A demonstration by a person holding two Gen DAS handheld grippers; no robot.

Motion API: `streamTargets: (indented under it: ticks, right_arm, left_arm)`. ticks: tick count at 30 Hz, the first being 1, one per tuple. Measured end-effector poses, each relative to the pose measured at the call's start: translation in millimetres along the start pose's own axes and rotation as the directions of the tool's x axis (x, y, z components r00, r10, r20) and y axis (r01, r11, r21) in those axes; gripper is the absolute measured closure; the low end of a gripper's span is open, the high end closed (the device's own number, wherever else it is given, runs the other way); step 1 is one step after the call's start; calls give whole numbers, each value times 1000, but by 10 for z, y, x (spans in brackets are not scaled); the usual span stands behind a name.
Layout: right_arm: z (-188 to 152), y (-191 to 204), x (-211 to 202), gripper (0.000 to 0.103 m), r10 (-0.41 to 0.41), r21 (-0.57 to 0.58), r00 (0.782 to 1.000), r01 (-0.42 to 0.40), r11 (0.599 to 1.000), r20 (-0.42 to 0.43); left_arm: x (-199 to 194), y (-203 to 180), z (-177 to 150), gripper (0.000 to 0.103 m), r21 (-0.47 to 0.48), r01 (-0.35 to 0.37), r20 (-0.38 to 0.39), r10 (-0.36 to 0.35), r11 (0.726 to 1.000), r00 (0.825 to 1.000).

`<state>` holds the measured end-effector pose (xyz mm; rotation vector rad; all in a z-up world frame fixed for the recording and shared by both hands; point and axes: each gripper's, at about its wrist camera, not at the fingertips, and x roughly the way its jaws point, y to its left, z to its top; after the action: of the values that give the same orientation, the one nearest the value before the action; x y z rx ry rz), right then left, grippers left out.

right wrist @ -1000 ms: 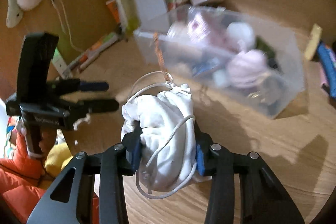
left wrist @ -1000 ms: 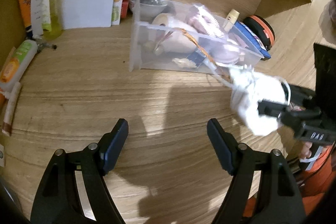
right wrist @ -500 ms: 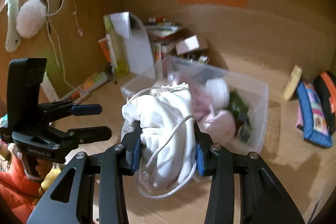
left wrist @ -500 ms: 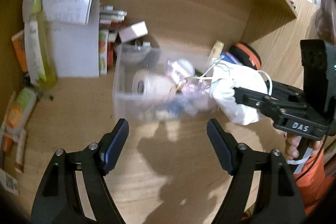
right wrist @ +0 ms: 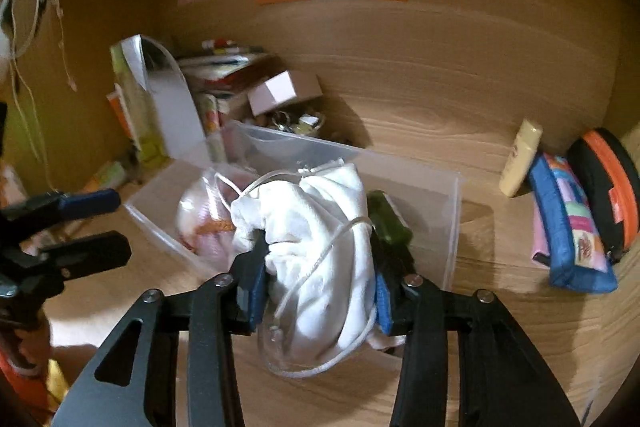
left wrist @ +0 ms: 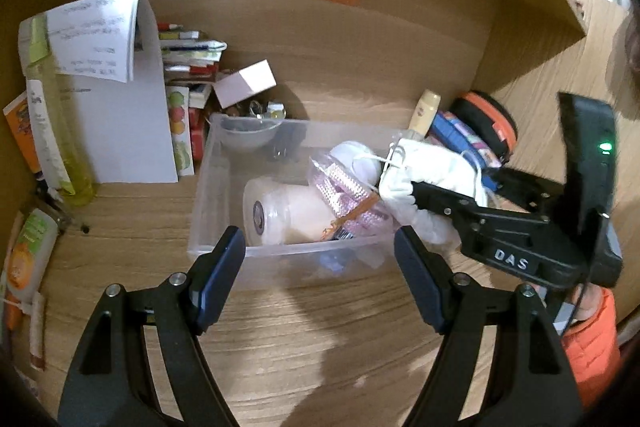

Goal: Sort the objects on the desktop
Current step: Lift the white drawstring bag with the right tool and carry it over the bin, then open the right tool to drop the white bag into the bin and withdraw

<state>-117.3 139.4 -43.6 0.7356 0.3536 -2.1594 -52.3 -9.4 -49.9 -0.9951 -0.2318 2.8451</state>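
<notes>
My right gripper (right wrist: 316, 285) is shut on a white drawstring cloth bag (right wrist: 320, 227) and holds it over the near right part of a clear plastic bin (right wrist: 436, 195). The bag (left wrist: 424, 171) and the right gripper (left wrist: 416, 187) also show in the left wrist view, above the bin (left wrist: 208, 187). The bin holds a white roll (left wrist: 280, 211), a pink sparkly item (left wrist: 344, 187) and an orange cord. My left gripper (left wrist: 320, 279) is open and empty, just in front of the bin's near wall.
Papers, a yellow-green bottle (left wrist: 60, 147), books and a small white box (left wrist: 244, 83) stand behind the bin at the left. A cream tube (right wrist: 520, 159), a blue pouch (right wrist: 572, 223) and an orange-black case (right wrist: 608, 187) lie at the right. Tubes (left wrist: 28, 255) lie far left.
My right gripper has carried the bag from the table beside the bin to above its right end. My left gripper has moved closer to the bin's front wall, still open.
</notes>
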Motion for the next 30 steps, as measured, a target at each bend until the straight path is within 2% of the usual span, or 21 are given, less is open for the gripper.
streamTargets:
  ticks: [2, 4, 5, 8, 10, 14, 16, 18, 20, 22, 26, 30]
  right_arm:
    - [-14, 44, -22, 55, -32, -36, 999, 32, 999, 11]
    - [-31, 67, -26, 45, -68, -62, 998, 69, 996, 18]
    - [-36, 65, -22, 44, -77, -68, 997, 78, 995, 21]
    - [-47, 29, -37, 36, -92, -55, 996, 93, 994, 19]
    - [-46, -1, -63, 26, -110, -39, 994, 110, 993, 14]
    - [-54, -15, -142, 22, -110, -28, 994, 111, 993, 7]
    - [-59, -15, -199, 17, -128, -29, 992, 128, 991, 10]
    - [-68, -24, -269, 16, -128, -24, 992, 128, 991, 19]
    - [-75, -37, -313, 14, -128, -17, 992, 128, 992, 20]
    - [-86, -52, -360, 2, -131, -6, 991, 132, 991, 18]
    - [-111, -66, -465, 1, -134, 2, 990, 134, 991, 32]
    - [-151, -62, -599, 1, -140, -2, 989, 141, 990, 42]
  left_arm:
    - [61, -11, -3, 26, 2, -11, -12, 11, 1000, 1000]
    - [86, -17, -8, 26, 0, -17, -16, 17, 1000, 1000]
    - [92, -18, -9, 26, -2, -18, -16, 18, 1000, 1000]
    - [95, -15, 0, 26, -25, -41, -12, 41, 999, 999]
    - [90, -16, 14, 26, -34, -48, -10, 48, 998, 999]
    - [68, -42, 39, 25, -34, -63, 0, 63, 997, 998]
    - [56, -58, 46, 19, -35, -70, 1, 70, 997, 998]
    - [49, -62, 43, 10, -45, -74, -2, 74, 996, 997]
    - [36, -64, 39, 9, -56, -79, -2, 79, 995, 997]
    - [27, -76, 36, 8, -55, -83, -9, 82, 995, 997]
    - [-9, -99, 12, 6, -50, -118, -9, 118, 992, 993]
    - [-70, -128, -19, 3, -55, -105, -16, 104, 993, 994]
